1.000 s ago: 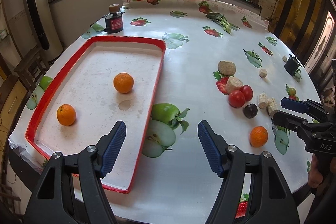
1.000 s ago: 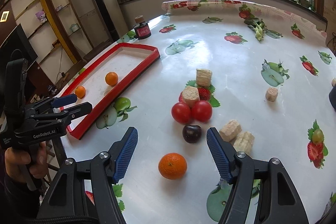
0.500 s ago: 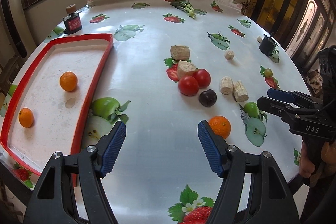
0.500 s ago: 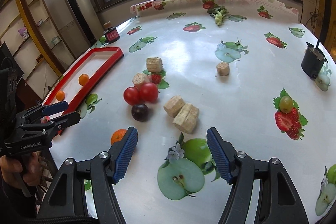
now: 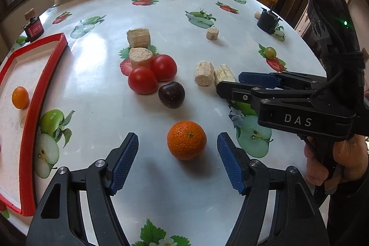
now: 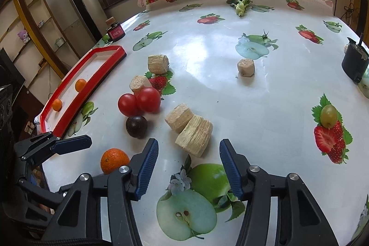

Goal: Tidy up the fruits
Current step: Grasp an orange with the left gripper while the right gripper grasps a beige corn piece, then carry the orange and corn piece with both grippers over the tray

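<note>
- Two small oranges (image 6: 80,84) already lie in the red tray (image 6: 92,87) at the table's left edge; the sorting looks well begun, not finished.
- Left on the table (image 5: 96,89): one orange (image 5: 186,143), two tomatoes (image 5: 143,80) touching each other, and a dark plum (image 5: 171,94) just beside them.
- The left gripper (image 5: 177,160) is spread wide, the orange between its fingers but not touched.
- The right gripper (image 6: 189,167) has just been closing; its jaws are apart, holding nothing, aimed near the pale corn-cob pieces (image 6: 193,135).
- The cob pieces crowd the plum and tomatoes; the two grippers work close together, so they may bump.
</note>
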Tool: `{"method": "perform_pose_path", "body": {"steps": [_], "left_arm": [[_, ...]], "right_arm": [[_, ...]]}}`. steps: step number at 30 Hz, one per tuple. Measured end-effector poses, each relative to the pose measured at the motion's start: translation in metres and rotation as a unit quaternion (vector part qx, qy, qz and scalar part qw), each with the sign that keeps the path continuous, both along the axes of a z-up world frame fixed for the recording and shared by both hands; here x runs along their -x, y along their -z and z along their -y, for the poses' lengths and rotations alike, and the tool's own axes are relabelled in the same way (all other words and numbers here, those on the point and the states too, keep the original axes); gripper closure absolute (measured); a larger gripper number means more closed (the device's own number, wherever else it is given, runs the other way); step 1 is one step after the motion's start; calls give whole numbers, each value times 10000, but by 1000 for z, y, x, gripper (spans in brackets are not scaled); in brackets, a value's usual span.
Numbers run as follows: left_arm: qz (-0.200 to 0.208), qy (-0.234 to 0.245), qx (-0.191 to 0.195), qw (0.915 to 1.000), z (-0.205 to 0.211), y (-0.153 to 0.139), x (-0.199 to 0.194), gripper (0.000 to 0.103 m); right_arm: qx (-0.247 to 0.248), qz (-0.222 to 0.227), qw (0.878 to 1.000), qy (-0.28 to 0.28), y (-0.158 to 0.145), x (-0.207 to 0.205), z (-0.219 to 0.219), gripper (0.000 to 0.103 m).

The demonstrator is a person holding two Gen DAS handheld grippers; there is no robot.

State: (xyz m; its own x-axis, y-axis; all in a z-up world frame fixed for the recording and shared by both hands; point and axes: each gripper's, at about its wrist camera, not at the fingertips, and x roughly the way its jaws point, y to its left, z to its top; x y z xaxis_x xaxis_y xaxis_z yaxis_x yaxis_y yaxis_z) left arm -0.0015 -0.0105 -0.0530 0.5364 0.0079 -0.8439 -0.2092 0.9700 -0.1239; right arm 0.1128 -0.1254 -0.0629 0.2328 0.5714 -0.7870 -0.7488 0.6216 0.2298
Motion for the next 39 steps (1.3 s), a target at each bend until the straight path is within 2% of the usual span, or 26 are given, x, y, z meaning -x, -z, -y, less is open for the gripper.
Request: {"method": "perform_pose_path", "body": {"steps": [1,2,3,5,6,8,17,25,39], "left_arm": [[-44,-2,3,10000,0,4,-2,38],[-96,-2,32,9999,-1,8,-5,50],[-8,13,-61,10000,0,7,-5,54],[13,134,70,9999,1,7,-5,70],[6,143,37,9999,1,7,-5,70],[8,139,-35,9999,0,6,-4,70],[203,-123,125,9996,-22,-5,11,70],[367,-322,189,9986,-39,-15,25,70],[573,-778,101,9953,-75,-30,50,70]], "right_arm": [[14,-24,10000,6,2,-1,-1,51],[27,-47,10000,8,4,-3,-2,55],[52,-54,10000,7,6,-4,-3,59],[82,-3,10000,13,8,-3,-4,65],[59,8,10000,21,8,-3,-4,69],[39,17,10000,57,8,-2,-2,70],[-38,269,9996,11,-9,14,4,71],[-145,281,9995,-88,-19,28,4,71],[-385,344,9969,-594,-44,56,-30,71]]}}
